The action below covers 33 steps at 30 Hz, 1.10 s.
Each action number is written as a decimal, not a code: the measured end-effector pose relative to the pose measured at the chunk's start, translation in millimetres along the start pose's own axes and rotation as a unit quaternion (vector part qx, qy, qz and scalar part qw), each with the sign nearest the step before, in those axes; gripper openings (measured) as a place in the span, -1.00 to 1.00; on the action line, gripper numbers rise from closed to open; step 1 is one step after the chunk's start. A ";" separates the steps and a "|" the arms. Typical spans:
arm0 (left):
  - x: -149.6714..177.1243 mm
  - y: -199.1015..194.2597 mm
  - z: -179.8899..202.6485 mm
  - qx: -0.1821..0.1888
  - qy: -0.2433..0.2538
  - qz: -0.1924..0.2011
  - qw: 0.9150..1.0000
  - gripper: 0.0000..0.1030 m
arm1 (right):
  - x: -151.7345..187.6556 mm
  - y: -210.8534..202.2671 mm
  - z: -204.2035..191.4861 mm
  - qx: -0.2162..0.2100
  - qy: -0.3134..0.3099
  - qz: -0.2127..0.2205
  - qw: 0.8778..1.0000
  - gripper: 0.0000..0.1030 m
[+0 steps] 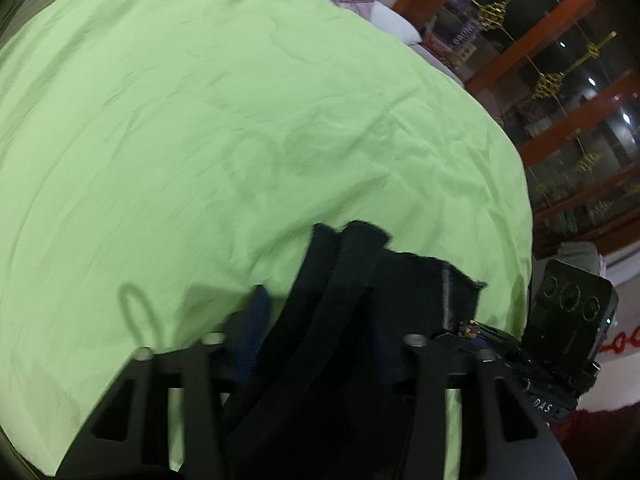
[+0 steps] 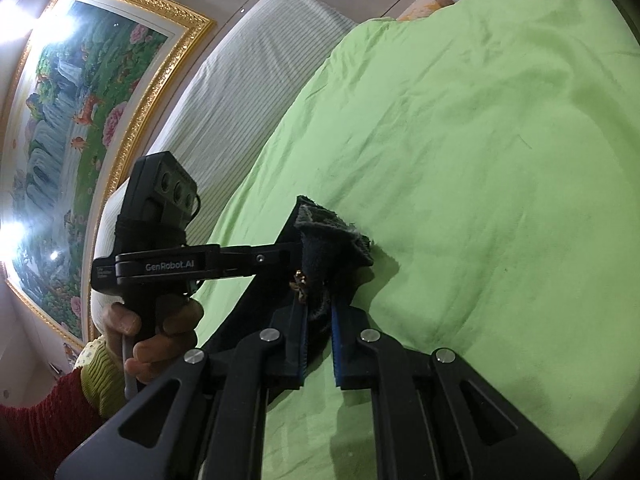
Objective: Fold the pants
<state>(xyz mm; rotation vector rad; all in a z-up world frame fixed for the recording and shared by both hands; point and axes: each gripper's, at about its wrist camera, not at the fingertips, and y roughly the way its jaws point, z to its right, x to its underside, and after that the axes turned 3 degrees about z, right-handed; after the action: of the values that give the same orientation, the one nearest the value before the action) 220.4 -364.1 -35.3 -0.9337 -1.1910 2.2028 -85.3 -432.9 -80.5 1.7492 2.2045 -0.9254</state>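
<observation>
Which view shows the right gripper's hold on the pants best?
The right wrist view: the right gripper is shut on the dark pants, with the fabric edge bunched above the green sheet. The left wrist view shows only that gripper's camera housing, not its grip.

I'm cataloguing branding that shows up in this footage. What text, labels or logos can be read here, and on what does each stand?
"GenRobot.AI": side of the left tool, seen from the right wrist.
"DAS": body of the right tool, seen from the left wrist; possibly cut off.
Small print beside "GenRobot.AI": too small to read.
Purple box on the shelves: lettering too blurred.
</observation>
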 end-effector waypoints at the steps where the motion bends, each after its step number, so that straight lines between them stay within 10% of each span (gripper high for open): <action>1: 0.1 2.0 1.5 0.013 0.001 -0.003 1.000 -0.58 | 0.3 0.0 0.5 -0.002 0.000 -0.001 1.000 -0.80; 15: 30.1 -65.3 14.8 0.041 -0.006 0.109 0.993 -0.80 | 0.4 -18.3 -47.3 -0.088 -0.061 -0.017 0.994 -0.79; 25: 117.1 -176.8 5.5 0.044 -0.023 0.228 0.972 -0.80 | 32.9 -6.1 -143.2 -0.175 -0.160 -0.080 0.968 -0.79; 33: 199.8 -194.7 -27.9 0.032 -0.105 0.272 0.956 -0.80 | 81.6 29.5 -169.9 -0.185 -0.191 -0.158 0.951 -0.79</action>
<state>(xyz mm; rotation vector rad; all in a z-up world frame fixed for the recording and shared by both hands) 124.3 -115.3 51.2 -1.1237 -1.0277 2.8175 -42.1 -266.7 2.6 0.9785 2.2408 -0.7620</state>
